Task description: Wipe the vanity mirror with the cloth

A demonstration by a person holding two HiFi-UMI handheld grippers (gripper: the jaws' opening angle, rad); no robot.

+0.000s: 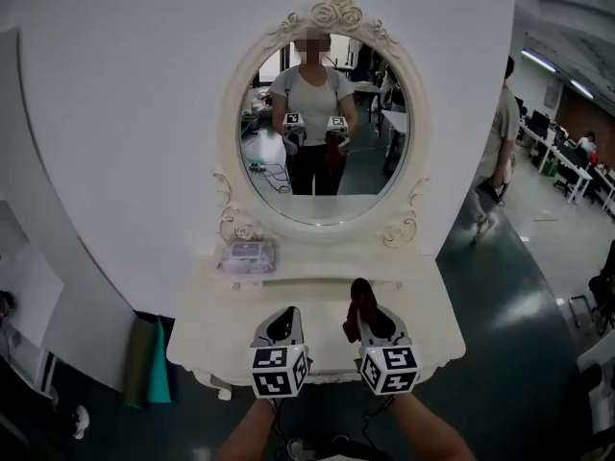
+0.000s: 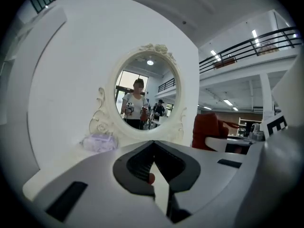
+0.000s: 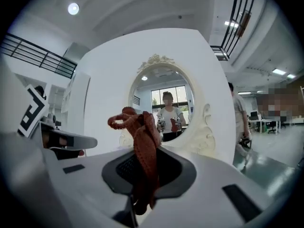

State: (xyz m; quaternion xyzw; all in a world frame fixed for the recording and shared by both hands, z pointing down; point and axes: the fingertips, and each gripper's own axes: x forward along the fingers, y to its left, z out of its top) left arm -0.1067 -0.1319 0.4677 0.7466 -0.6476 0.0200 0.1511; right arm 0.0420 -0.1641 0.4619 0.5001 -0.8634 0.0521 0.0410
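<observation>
I see the oval vanity mirror (image 1: pixel 324 113) in its ornate cream frame, upright at the back of the dressing table (image 1: pixel 428 320); the rust-red cloth (image 3: pixel 145 151) stands bunched, pinched between my right gripper's (image 1: pixel 368 325) closed jaws over the tabletop; my left gripper (image 1: pixel 283 327) hovers just beside, jaws together, empty.

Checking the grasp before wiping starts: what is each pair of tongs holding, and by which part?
Right tongs pinch the red cloth near one end, the rest bunched upward. Left tongs are shut, empty.
</observation>
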